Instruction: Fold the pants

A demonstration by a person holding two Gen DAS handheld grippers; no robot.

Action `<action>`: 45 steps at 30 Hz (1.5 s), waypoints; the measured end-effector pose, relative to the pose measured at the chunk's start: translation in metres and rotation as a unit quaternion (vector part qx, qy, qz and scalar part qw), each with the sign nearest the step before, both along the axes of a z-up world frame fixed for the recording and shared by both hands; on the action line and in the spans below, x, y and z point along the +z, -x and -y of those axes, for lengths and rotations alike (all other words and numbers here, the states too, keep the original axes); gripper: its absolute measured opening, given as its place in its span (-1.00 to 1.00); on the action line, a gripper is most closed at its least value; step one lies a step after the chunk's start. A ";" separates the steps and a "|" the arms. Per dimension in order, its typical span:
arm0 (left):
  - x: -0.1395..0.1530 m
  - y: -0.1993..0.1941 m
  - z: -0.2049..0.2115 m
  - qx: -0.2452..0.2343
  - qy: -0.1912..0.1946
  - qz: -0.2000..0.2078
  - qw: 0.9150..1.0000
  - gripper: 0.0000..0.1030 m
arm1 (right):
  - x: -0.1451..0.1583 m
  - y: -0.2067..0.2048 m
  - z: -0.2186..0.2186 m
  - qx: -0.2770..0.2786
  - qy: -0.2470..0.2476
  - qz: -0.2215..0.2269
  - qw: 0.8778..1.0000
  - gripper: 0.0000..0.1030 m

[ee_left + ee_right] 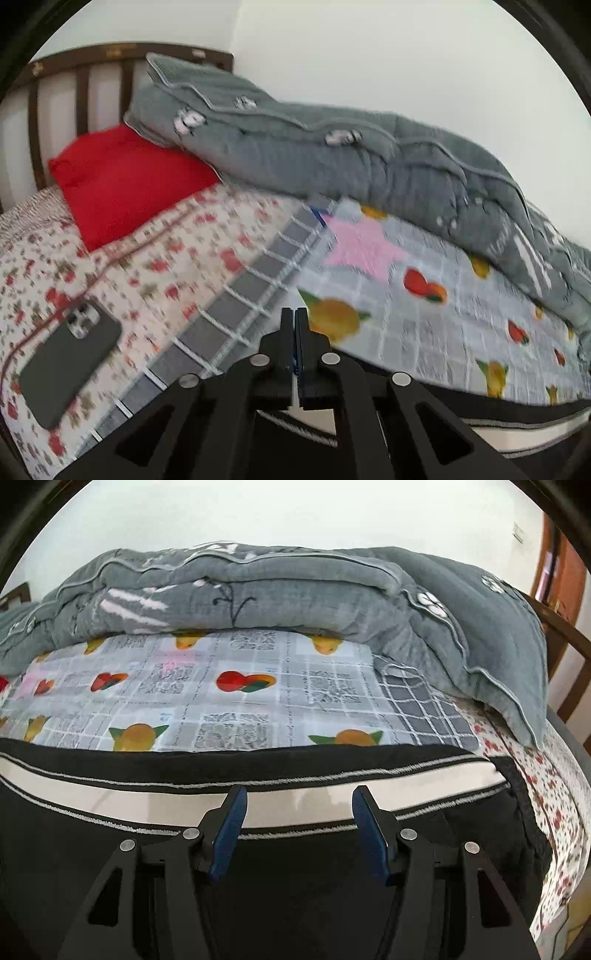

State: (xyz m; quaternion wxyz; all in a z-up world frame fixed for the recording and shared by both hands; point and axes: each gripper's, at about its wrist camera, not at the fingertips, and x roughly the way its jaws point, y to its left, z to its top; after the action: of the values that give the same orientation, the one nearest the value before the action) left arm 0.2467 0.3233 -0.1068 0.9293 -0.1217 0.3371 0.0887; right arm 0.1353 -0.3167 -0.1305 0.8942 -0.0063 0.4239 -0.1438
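right fingers [364, 812] spread over pants [295, 904]

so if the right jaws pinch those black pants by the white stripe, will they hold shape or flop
Probably flop: the black pants lie flat and drape over the bed edge like soft knit. The white stripe looks smooth, so it may slip. Likely light, and the loose part would trail.
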 end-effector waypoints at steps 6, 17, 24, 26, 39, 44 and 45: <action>-0.011 0.013 0.013 -0.025 -0.019 -0.015 0.999 -0.10 | -0.005 -0.003 -0.006 0.002 -0.009 0.000 1.000 0.13; -0.008 0.025 0.004 -0.002 -0.014 0.015 1.000 -0.81 | -0.002 0.003 -0.011 -0.002 -0.006 0.004 1.000 0.13; 0.008 0.011 -0.012 0.035 -0.022 0.042 0.998 -0.97 | 0.001 -0.001 -0.001 -0.004 -0.004 0.007 1.000 0.13; -0.001 0.006 -0.015 0.030 -0.005 0.026 0.999 -0.97 | 0.000 -0.005 0.000 0.000 -0.002 0.000 1.000 0.13; -0.030 -0.004 0.014 -0.029 -0.023 -0.055 0.998 0.04 | -0.006 -0.011 -0.002 0.005 -0.001 -0.001 1.000 0.13; -0.028 -0.003 0.017 -0.020 -0.040 -0.040 0.998 -0.68 | -0.006 -0.010 -0.004 0.004 -0.003 0.000 1.000 0.13; -0.022 0.003 0.018 -0.021 -0.042 -0.020 0.999 -0.70 | -0.006 -0.009 -0.004 0.004 0.000 0.000 1.000 0.13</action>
State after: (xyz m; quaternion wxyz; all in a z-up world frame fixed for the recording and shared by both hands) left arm 0.2439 0.3055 -0.1286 0.9283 -0.0740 0.3544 0.0854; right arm 0.1448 -0.3130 -0.1366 0.8947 -0.0079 0.4239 -0.1407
